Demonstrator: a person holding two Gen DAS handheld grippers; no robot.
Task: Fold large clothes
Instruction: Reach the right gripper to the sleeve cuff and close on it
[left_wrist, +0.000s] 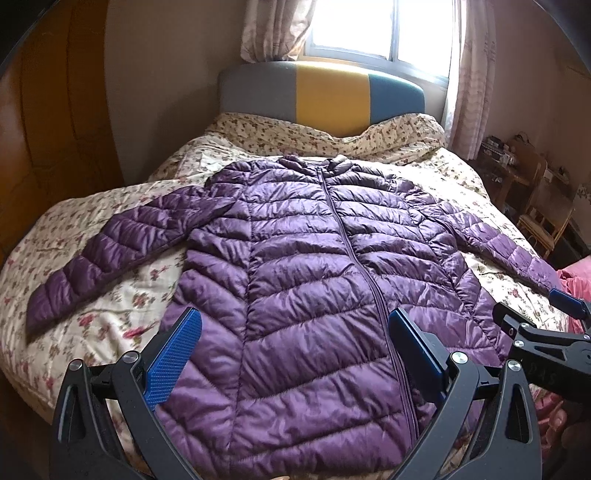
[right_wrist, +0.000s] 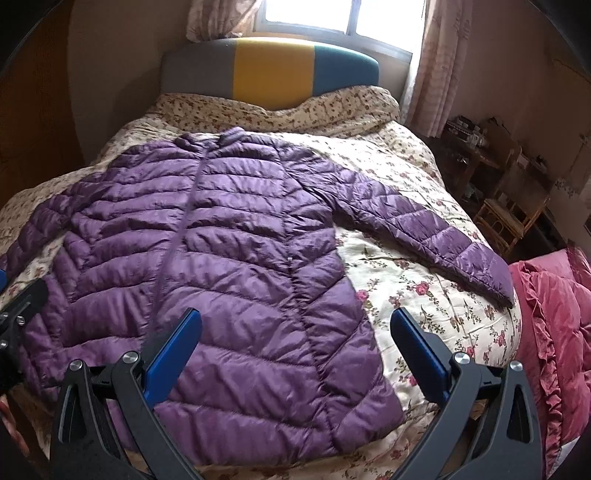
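Ahead of both tongs, left (left_wrist: 293, 341) and right (right_wrist: 295, 341), spread wide and empty, we see the purple jacket (left_wrist: 303, 266) flat on the bed (right_wrist: 402, 273): likely light, puffy, slippery; we'd pinch a sleeve cuff (right_wrist: 491, 273).

I see daylight entering through the overexposed, blown-out rear window (left_wrist: 373, 29); the room stays dim, focus is sharp, and fisheye curvature darkens all corners.
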